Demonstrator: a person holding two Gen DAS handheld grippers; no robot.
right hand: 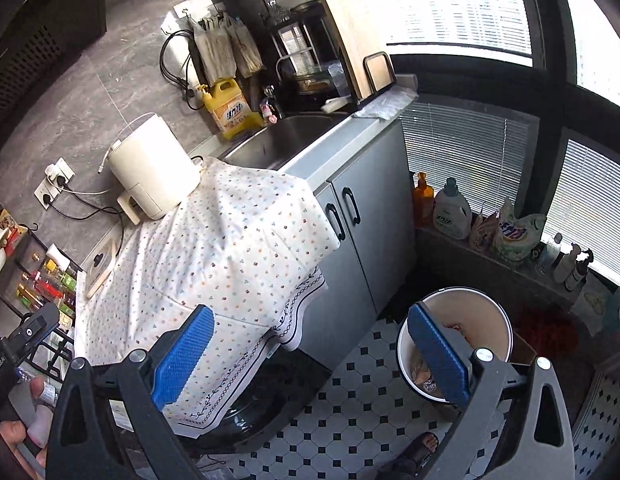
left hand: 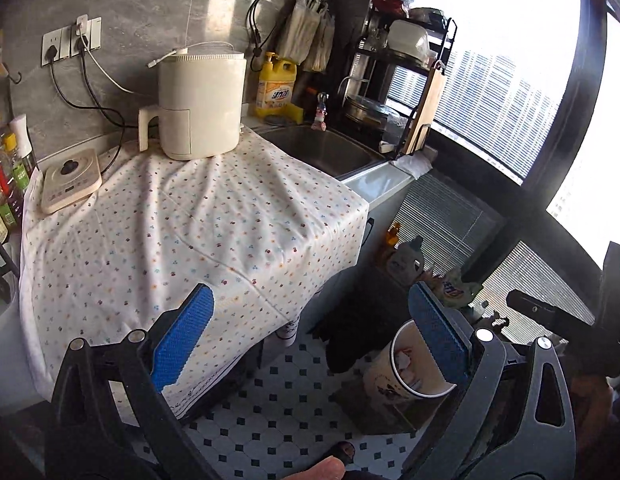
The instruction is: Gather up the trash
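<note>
A round cream trash bin (right hand: pixel 485 320) stands on the tiled floor right of the counter, with crumpled trash (right hand: pixel 423 378) inside. It also shows in the left wrist view (left hand: pixel 405 372). My right gripper (right hand: pixel 315 356) is open and empty, held above the floor, its right pad over the bin's rim. My left gripper (left hand: pixel 313 338) is open and empty, held over the counter's front corner, with the bin behind its right finger. A flower-dotted cloth (left hand: pixel 198 224) covers the counter, also seen in the right wrist view (right hand: pixel 230 248). No loose trash shows on it.
On the cloth stand a cream air fryer (left hand: pixel 202 104) and a small scale (left hand: pixel 70 186). A steel sink (left hand: pixel 321 146), yellow detergent jug (left hand: pixel 276 84) and dish rack (left hand: pixel 401 80) lie behind. Sauce bottles (left hand: pixel 6 184) stand left. Detergent bottles (right hand: pixel 453 210) line the window ledge. Grey cabinet doors (right hand: pixel 357 248).
</note>
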